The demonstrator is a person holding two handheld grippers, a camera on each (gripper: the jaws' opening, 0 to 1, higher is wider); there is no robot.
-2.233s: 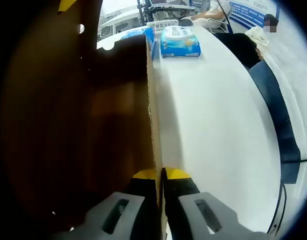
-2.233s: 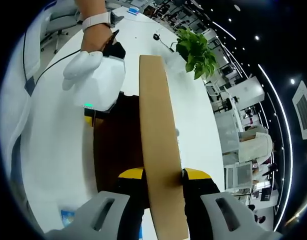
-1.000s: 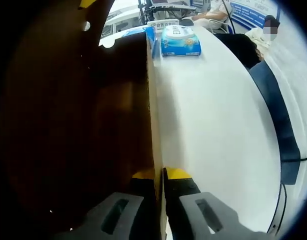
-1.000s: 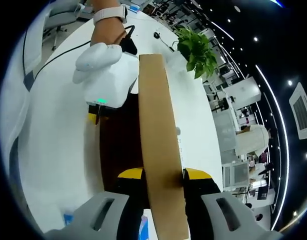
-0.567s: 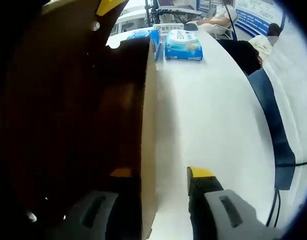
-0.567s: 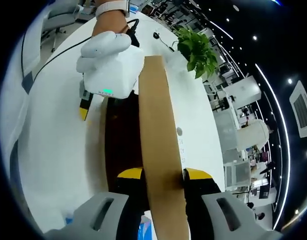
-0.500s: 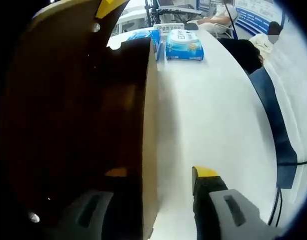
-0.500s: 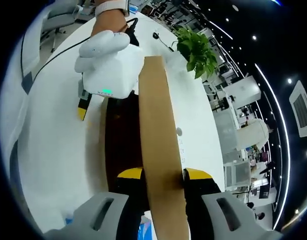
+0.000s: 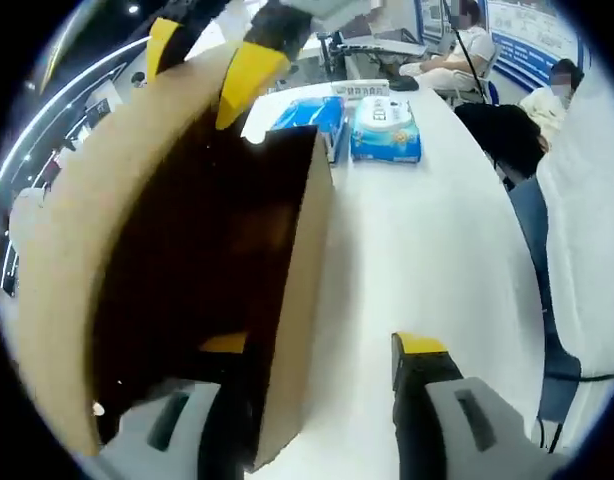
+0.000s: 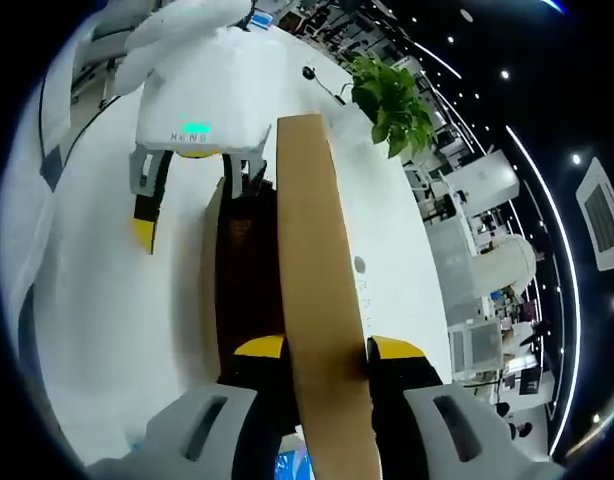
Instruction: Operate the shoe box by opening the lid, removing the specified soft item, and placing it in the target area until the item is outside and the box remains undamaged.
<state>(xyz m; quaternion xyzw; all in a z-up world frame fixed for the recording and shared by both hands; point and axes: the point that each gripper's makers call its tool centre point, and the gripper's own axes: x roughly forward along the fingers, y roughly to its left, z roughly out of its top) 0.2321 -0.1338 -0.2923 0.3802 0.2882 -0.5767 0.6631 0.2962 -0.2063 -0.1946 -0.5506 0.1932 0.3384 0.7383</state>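
The brown shoe box [image 9: 299, 270] stands on the white table with its inside [image 10: 245, 290] dark; I make out no soft item in it. Its tan lid [image 10: 309, 270] is raised on edge, and my right gripper [image 10: 322, 350] is shut on the lid's rim. That lid [image 9: 72, 250] curves along the left of the left gripper view, with the right gripper's yellow tips [image 9: 249, 68] at its top. My left gripper [image 9: 322, 345] is open, its jaws astride the box's side wall without touching it. The left gripper [image 10: 187, 205] hangs over the box's far end.
Two blue tissue packs [image 9: 387, 125] [image 9: 309, 115] lie on the white table [image 9: 427, 250] beyond the box. A potted plant [image 10: 392, 100] stands at the table's far side. People sit at desks in the background, and a dark chair [image 9: 502, 135] is at the table's right edge.
My left gripper was shut on the box's side wall, then opened and let go of it and drew back upward. The right gripper has kept hold of the raised lid.
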